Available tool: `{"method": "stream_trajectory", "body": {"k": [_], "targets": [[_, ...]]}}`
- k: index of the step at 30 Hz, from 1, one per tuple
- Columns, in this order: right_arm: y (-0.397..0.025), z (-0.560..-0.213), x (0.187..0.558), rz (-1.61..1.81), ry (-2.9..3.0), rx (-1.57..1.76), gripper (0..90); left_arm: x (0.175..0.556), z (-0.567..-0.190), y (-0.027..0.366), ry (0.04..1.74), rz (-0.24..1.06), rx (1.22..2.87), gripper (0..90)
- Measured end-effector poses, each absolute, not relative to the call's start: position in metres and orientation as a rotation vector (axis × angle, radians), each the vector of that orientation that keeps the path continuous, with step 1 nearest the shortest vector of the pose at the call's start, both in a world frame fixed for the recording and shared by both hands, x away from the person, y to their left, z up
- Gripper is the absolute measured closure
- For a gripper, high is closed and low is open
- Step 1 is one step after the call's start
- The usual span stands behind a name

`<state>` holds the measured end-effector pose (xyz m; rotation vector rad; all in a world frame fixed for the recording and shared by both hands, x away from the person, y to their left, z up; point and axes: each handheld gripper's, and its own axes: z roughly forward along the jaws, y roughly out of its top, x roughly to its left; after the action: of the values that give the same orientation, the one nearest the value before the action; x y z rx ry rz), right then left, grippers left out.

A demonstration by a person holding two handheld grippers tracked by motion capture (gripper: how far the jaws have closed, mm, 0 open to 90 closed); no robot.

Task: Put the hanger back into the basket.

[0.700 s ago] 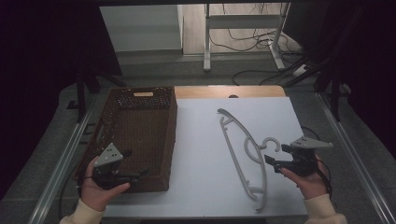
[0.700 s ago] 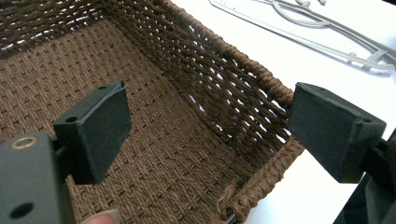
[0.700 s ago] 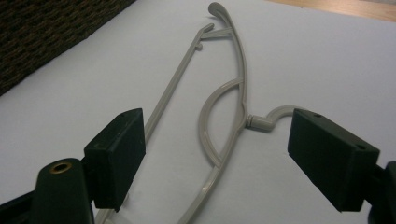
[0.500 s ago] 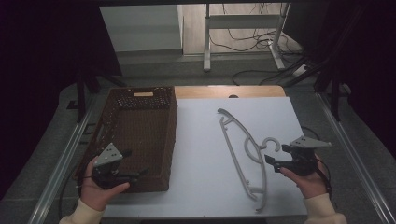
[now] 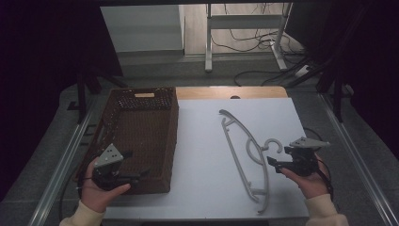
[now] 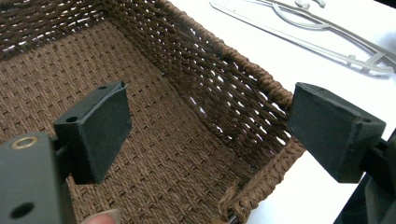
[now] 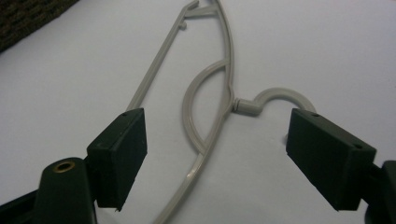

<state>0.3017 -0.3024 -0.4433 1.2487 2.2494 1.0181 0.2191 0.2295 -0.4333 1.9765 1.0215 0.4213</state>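
A grey plastic hanger [image 5: 237, 156] lies flat on the white table, its hook toward the right. My right gripper [image 5: 274, 163] is open just right of it; in the right gripper view the gripper [image 7: 215, 154] frames the hanger [image 7: 280, 92] near the hook and neck, and I cannot tell whether the jaws touch it. A brown wicker basket [image 5: 172, 136] stands at the table's left. My left gripper [image 5: 137, 177] is open at its near right corner. In the left gripper view that gripper [image 6: 210, 130] has one jaw over the basket's inside and the other beyond its wall [image 6: 252, 74].
The white table [image 5: 202, 155] has bare room between basket and hanger. The hanger [image 6: 322, 45] shows far off in the left gripper view, and a corner of the basket [image 7: 28, 18] in the right gripper view. Metal rails run along both table sides; cables lie on the floor beyond.
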Motion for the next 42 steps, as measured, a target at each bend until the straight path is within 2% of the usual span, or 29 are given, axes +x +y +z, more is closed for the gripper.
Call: {"method": "stream_trajectory", "body": {"k": [29, 42], "targets": [[-0.281, -0.471, 0.32, 0.731, 2.362, 1.415, 24.5, 0.219, -0.435, 0.228, 1.034, 0.429, 1.985, 14.2], [-0.27, -0.479, 0.353, 0.687, 2.304, 1.521, 30.8, 0.217, -0.434, 0.229, 1.035, 0.44, 1.983, 14.3]]}}
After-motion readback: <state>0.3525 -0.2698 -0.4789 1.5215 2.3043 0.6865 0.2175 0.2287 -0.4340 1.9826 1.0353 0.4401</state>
